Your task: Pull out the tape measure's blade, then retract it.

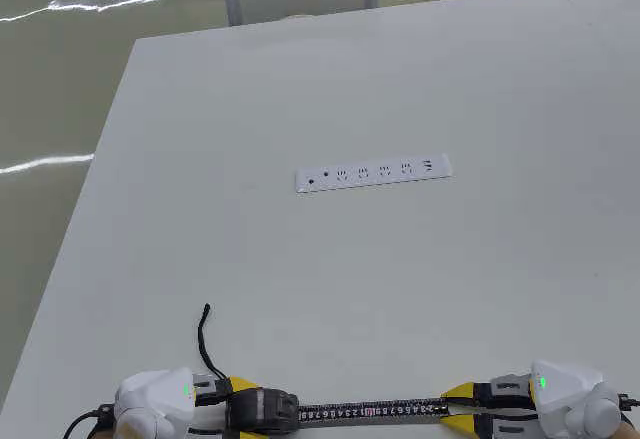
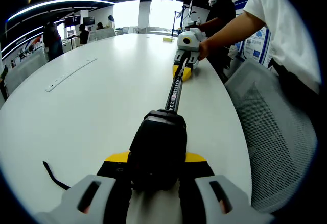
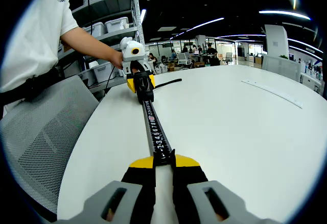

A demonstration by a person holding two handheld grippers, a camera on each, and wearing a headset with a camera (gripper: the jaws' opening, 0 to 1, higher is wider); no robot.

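Observation:
The black tape measure case [image 1: 262, 410] [image 2: 158, 145] lies near the table's front edge, and my left gripper [image 1: 232, 406] [image 2: 156, 165] is shut on it. Its black blade [image 1: 370, 412] [image 2: 175, 90] [image 3: 153, 127], printed with numbers, stretches flat along the table to the right. My right gripper [image 1: 455, 405] [image 3: 162, 162] is shut on the blade's tip. A black wrist strap [image 1: 204, 340] [image 2: 53, 175] trails from the case. In the right gripper view the case [image 3: 143, 88] sits at the blade's far end.
A white power strip [image 1: 373, 172] [image 2: 69, 74] [image 3: 271, 92] lies mid-table on the white table [image 1: 350, 89]. A grey mesh chair [image 2: 276, 132] [image 3: 41, 132] stands at the near edge beside the person. The table's left edge [image 1: 70, 229] drops to the floor.

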